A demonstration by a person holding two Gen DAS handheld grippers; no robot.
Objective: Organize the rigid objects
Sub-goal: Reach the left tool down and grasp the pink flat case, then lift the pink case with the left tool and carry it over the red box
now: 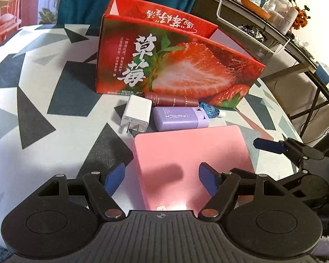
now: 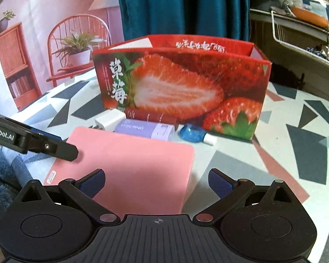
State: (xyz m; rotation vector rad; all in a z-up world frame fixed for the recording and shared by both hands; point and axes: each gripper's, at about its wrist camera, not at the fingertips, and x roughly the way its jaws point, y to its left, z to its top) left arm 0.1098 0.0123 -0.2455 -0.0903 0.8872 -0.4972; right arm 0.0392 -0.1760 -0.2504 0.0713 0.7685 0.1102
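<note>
The strawberry box (image 1: pixel 173 65) stands open-topped on the patterned tablecloth (image 1: pixel 33 92), and everything else lies on the near side of it. Right against its front wall lies a dark red tube (image 1: pixel 171 99). Just in front of the tube sit a white charger plug (image 1: pixel 136 116), its prongs pointing away from the box, and a purple power bank (image 1: pixel 182 118), side by side and almost touching. A small blue bottle with a white cap (image 2: pixel 194 134) lies close to the box's front wall, beside the power bank. Nearer still from the box lies a flat pink case (image 1: pixel 186 164), the largest of the loose things. The left gripper (image 1: pixel 162 176) hangs over the near part of the pink case, its blue pads (image 1: pixel 115 178) standing apart with the case below and between them, not pressed. The right gripper (image 2: pixel 155 183) also has its fingers spread, over the case's near corner and the cloth, holding nothing.
</note>
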